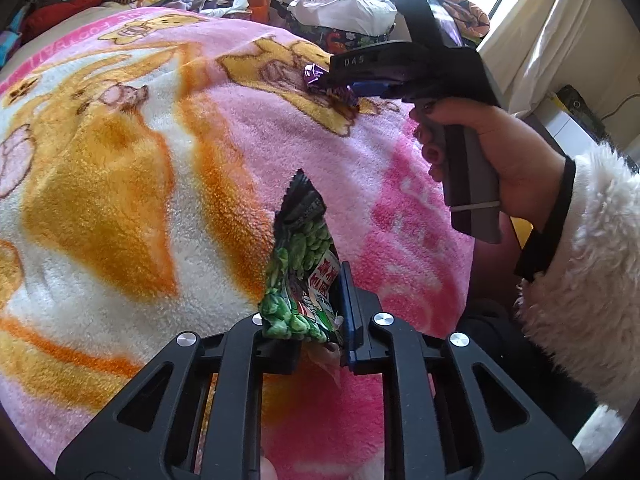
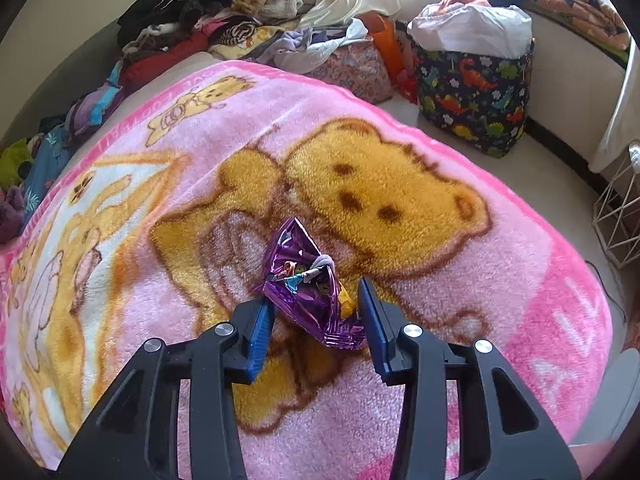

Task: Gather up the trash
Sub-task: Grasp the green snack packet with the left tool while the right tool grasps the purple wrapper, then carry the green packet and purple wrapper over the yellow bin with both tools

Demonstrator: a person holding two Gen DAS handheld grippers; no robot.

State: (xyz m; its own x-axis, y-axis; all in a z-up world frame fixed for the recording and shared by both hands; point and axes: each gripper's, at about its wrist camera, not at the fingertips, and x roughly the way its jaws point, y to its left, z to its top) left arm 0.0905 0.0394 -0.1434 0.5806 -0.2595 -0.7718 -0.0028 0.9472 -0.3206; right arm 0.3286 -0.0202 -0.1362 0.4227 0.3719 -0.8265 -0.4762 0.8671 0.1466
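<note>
Left wrist view, lower centre of frame: my left gripper [image 1: 316, 320] is clamped on a green snack packet [image 1: 302, 276]. The blue pad on the right presses flat against the packet's side; the black finger on the left meets its lower edge. The packet stands nearly upright, long axis running from the jaws toward the middle of the frame, its dark serrated end pointing up and slightly left. It is lifted clear of the pink bear blanket [image 1: 120, 168] that fills the frame behind it.

Upper right of the same view: my right hand [image 1: 480, 152], in a white fleece sleeve [image 1: 592, 288], holds the right gripper [image 1: 352, 90] tilted down onto the blanket, its tips at a purple foil wrapper [image 1: 320, 78].

Right wrist view, lower centre: the wrapper [image 2: 308, 284] lies crumpled on the blanket [image 2: 400, 200] between the two blue pads. The left pad touches the wrapper's lower left edge; the right pad sits just beside its lower right corner, and I cannot tell whether it touches. So the jaws stand partly apart around it, no firm grip shown. The wrapper's long axis runs from a peak at centre frame down to a flattened tail at lower right.

Top of frame, well beyond: a dinosaur-print bag [image 2: 476, 100] stuffed with white plastic, and a clothes pile [image 2: 208, 28] at upper left.
</note>
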